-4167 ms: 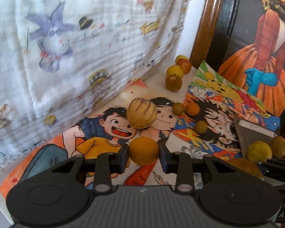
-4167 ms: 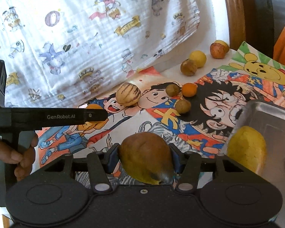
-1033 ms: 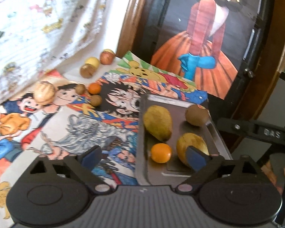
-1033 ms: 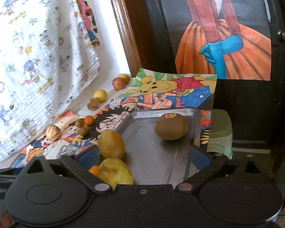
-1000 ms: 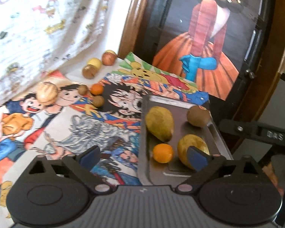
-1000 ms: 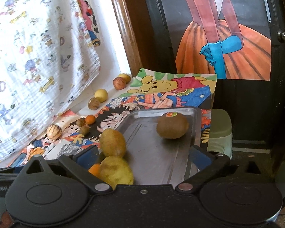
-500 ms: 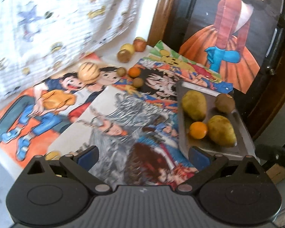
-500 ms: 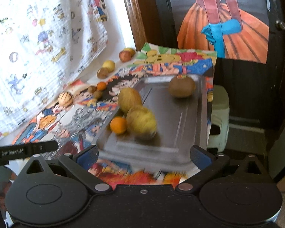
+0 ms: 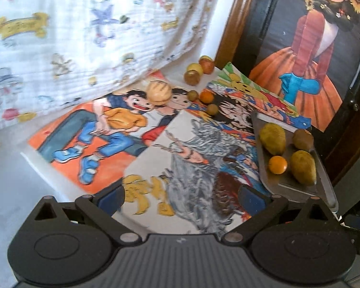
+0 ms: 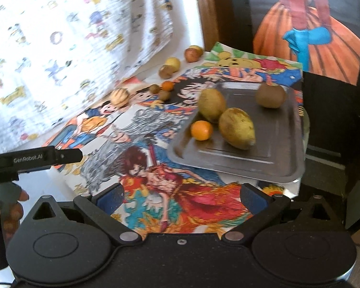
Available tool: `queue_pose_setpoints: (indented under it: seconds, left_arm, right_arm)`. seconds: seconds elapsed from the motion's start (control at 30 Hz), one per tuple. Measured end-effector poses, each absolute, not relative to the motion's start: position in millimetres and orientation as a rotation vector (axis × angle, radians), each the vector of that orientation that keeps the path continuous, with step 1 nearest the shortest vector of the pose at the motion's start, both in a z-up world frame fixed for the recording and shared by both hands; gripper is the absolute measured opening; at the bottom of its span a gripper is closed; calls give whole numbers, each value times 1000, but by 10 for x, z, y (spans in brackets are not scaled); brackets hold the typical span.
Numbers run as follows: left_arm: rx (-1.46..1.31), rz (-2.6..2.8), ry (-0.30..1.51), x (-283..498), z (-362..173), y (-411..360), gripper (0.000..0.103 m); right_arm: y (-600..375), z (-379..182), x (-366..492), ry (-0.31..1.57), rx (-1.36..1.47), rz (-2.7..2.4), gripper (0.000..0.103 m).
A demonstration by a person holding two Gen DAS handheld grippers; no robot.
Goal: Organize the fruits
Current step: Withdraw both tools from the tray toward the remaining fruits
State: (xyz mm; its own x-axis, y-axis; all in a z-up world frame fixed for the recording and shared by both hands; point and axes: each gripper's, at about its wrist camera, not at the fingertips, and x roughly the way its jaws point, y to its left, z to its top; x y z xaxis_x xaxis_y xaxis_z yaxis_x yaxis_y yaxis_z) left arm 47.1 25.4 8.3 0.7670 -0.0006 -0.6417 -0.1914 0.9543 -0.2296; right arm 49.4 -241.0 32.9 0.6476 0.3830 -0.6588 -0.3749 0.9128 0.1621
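Both grippers spread wide, holding nothing

Left gripper (image 9: 181,195) and right gripper (image 10: 181,195) hang near the tray (image 10: 271,144), touching none of its fruit.

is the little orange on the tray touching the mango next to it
Apart. In the left wrist view a strip of bare tray shows between the orange and the nearer mango; the right wrist view shows the same gap.

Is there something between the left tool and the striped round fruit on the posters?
Nothing visible. The left tool is open, and only flat posters lie between it and the striped fruit.
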Motion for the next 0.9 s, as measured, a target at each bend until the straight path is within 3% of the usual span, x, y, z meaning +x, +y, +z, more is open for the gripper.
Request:
queue_pose_setpoints:
  seconds: [0.5,0.9]
  left_arm:
    - [-271,232,660,385,233,802,102]
    - [-275,225,609,839,239,886,103]
  right_arm:
    - [-1989,355,729,728,-84,570,102]
    - [-2247,797,1191,446,111,564,103]
